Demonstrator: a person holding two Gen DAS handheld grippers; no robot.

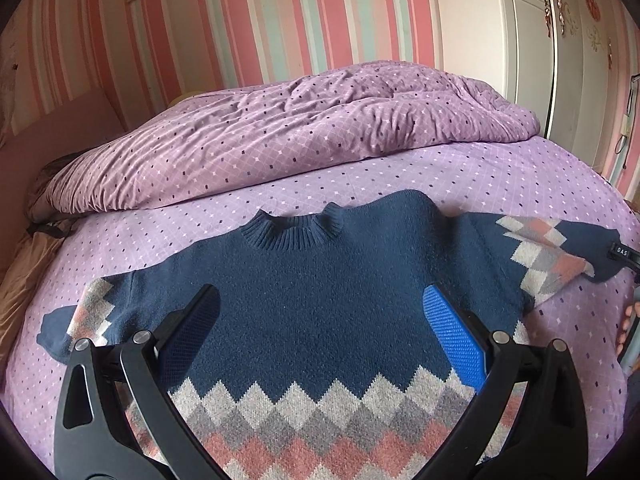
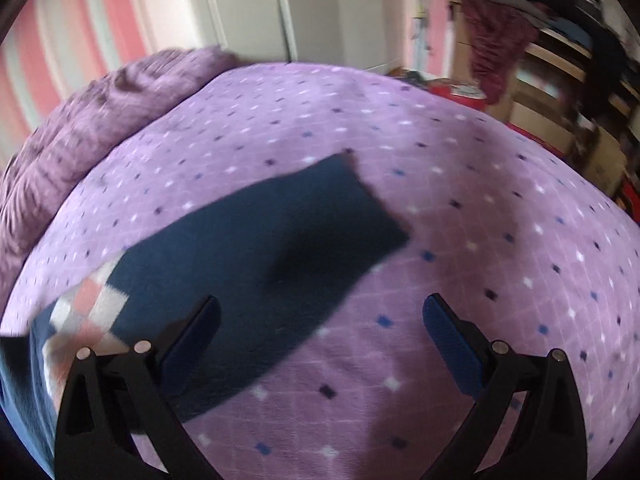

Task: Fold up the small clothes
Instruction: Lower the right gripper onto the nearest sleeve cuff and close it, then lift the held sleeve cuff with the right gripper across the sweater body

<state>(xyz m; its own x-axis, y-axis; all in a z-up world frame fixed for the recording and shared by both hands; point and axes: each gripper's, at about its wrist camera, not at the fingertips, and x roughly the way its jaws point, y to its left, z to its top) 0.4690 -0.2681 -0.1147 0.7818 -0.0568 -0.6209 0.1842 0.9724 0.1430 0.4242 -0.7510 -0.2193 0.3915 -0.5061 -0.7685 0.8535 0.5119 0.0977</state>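
A small navy sweater (image 1: pixel 320 304) with grey, white and pink diamond bands lies flat, front up, on the purple bed sheet (image 1: pixel 360 184), collar away from me and both sleeves spread out. My left gripper (image 1: pixel 320 312) is open and empty, hovering above the sweater's chest. My right gripper (image 2: pixel 320 316) is open and empty above the end of the right sleeve (image 2: pixel 260 248), whose navy cuff lies flat on the sheet. The right gripper's tip also shows in the left wrist view (image 1: pixel 622 254) at the sleeve's end. The right wrist view is motion-blurred.
A rumpled purple duvet (image 1: pixel 288 132) is heaped across the far part of the bed. A white wardrobe (image 1: pixel 560 40) stands at the right, a striped wall behind. Shelves with clothes and boxes (image 2: pixel 560 80) stand beyond the bed's far edge.
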